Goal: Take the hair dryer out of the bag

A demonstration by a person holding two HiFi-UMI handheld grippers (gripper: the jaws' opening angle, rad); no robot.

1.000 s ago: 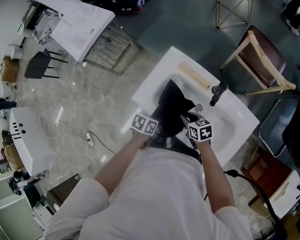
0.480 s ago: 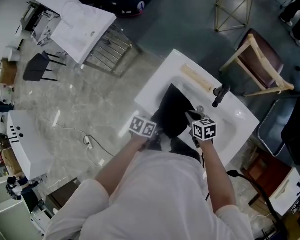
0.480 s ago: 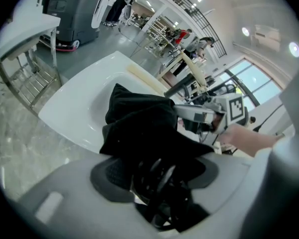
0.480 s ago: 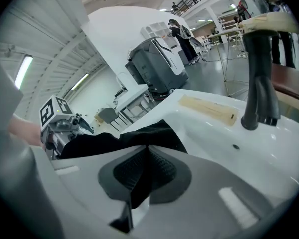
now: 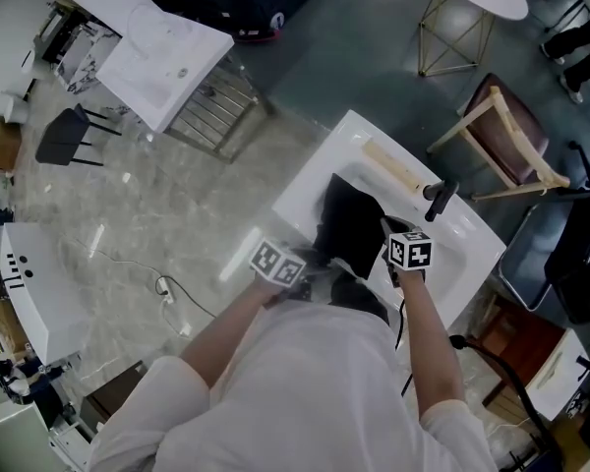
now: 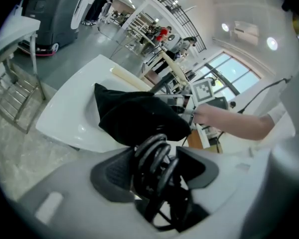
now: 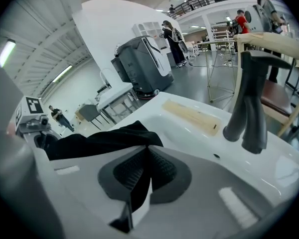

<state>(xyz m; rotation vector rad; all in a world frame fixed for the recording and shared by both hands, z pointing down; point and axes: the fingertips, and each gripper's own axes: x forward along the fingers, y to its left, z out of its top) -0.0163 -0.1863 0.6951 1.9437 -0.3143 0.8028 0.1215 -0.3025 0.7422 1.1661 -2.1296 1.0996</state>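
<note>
A black fabric bag [image 5: 352, 226] lies in the white sink basin [image 5: 310, 177]. My left gripper [image 5: 313, 267] is at the bag's near edge, shut on a coil of black cord [image 6: 157, 151] that leads into the bag [image 6: 134, 116]; the hair dryer's body is hidden inside. My right gripper [image 5: 389, 228] is at the bag's right edge, and in the right gripper view its jaws [image 7: 142, 176] are shut on a fold of the bag [image 7: 99, 141]. The left gripper [image 7: 35, 123] shows at the far end of the bag.
A dark faucet [image 5: 438, 200] stands on the sink's far right rim, close to my right gripper. A pale beige strip [image 5: 393, 168] lies along the back rim. A wooden chair [image 5: 511, 126] stands beyond the sink, and another white basin [image 5: 162, 62] stands on the floor at the left.
My left gripper has drawn back from the bag toward the person, lifting slightly with the cord. The right gripper has shifted a little along the bag's right edge. The bag lies flatter.
</note>
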